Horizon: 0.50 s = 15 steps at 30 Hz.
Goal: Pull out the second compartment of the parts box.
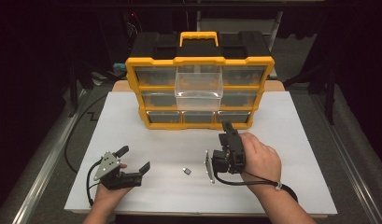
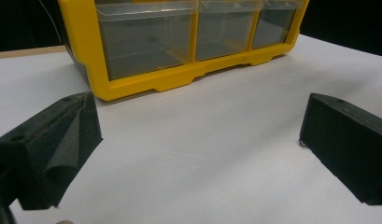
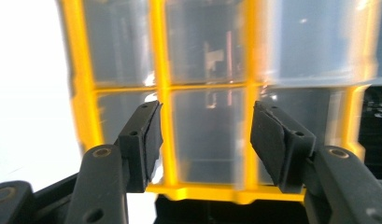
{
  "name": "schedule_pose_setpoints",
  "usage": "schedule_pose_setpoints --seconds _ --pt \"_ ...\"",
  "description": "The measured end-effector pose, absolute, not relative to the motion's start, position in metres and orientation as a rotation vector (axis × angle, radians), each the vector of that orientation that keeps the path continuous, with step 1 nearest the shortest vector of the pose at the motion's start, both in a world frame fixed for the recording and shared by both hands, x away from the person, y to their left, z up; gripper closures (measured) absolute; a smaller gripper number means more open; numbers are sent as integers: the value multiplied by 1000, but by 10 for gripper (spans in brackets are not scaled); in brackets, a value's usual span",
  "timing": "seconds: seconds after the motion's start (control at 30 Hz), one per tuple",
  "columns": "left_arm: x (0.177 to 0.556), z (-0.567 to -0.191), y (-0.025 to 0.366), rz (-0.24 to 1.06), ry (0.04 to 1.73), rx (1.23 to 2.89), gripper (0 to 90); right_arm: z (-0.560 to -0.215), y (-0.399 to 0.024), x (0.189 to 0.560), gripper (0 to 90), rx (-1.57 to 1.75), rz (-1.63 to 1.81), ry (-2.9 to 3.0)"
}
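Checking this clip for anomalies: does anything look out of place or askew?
Yes. On the yellow organizer, the top middle drawer juts forward while the others sit flush. A small grey part lies loose on the white table between the grippers.

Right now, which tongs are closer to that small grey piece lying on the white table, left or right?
Right. The right tongs and their hand sit just right of the small grey piece; the left tongs are farther off to its left. Neither touches it.

Motion blur smears the yellow organizer in the right gripper view; on the worktop, a small grey object is too tiny to identify.
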<state>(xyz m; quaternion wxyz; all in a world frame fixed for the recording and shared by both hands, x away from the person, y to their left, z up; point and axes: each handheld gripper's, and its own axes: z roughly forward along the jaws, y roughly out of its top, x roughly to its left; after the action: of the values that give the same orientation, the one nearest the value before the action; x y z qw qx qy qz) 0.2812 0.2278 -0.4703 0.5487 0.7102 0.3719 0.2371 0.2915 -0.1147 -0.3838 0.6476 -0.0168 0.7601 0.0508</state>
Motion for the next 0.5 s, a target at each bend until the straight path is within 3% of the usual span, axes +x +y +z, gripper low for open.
schedule_pose_setpoints --seconds 0.5 --pt "282 -471 229 573 895 1684 3 -455 -139 293 412 -27 70 1839"
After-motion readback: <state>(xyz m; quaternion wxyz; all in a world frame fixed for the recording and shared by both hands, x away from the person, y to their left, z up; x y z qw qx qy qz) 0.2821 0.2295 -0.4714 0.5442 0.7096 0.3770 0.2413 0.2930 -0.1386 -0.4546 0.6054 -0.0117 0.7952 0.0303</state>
